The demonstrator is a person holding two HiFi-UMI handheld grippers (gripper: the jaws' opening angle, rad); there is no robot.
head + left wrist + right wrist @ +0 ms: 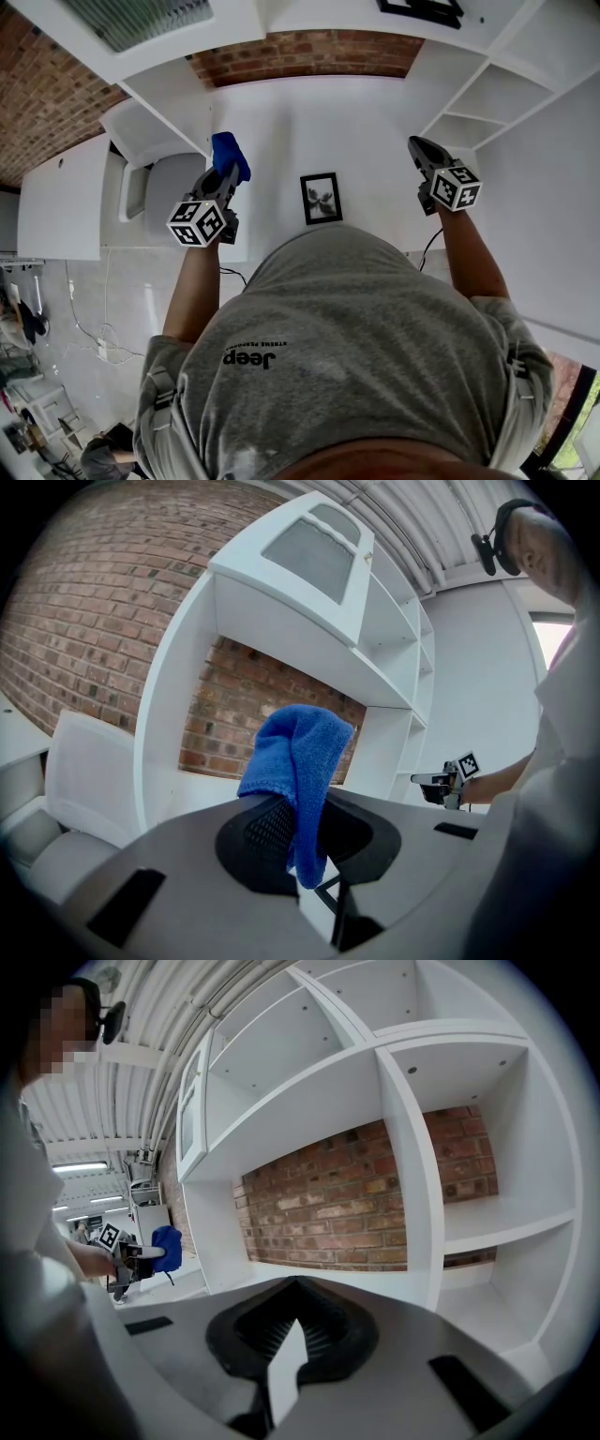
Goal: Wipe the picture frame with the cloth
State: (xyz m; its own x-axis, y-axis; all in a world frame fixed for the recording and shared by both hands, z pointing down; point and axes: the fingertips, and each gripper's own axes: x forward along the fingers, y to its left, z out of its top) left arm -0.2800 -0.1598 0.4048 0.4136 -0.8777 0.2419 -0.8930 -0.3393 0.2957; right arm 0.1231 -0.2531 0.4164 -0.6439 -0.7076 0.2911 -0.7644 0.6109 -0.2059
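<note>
L gripper: fingers clamped on blue cloth. R gripper: fingers together, empty. Picture frame on counter, between both fingers' sets.

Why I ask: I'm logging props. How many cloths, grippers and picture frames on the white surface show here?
Blue cloth: 1
Picture frame: 1
Grippers: 2 (left gripper, right gripper)
Total: 4

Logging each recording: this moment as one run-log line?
left gripper: shut on blue cloth | right gripper: shut, empty | picture frame: on table, untouched
</note>
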